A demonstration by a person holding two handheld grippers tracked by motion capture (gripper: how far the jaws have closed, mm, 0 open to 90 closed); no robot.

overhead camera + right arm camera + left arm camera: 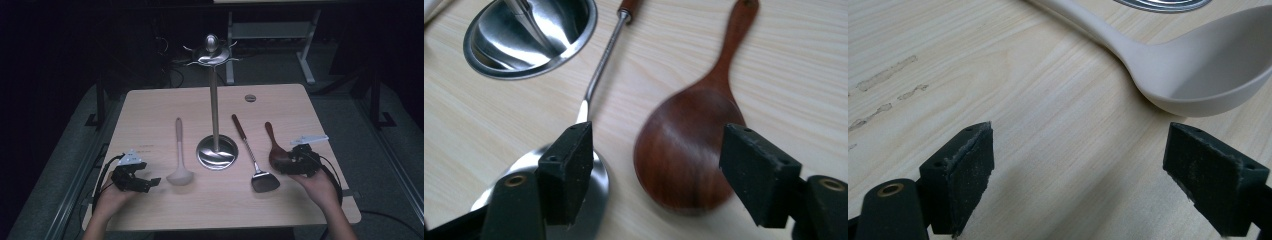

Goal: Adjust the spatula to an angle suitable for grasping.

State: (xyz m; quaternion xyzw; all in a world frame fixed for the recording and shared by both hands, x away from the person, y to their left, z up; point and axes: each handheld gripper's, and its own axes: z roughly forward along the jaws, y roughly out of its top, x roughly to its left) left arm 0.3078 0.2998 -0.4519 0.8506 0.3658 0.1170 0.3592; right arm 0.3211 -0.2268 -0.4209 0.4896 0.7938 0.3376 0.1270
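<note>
Between the right tongs [656, 172], whose jaws are gaping wide and gripping nothing, the dark reddish-brown wooden rice paddle [686, 150] is lying flat on the pale wood counter [150, 107]. It is probably light, stiff and smooth; the narrow handle is offering the surest hold. Left tongs [1080, 175] are idling open beside the beige plastic ladle [1193, 75]. High up, the tall steel utensil stand [215, 100] is showing its hooks; the right gripper view is catching just its base.

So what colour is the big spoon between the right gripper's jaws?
Dark reddish-brown wood. The spoon shows best in the right gripper view.
</note>
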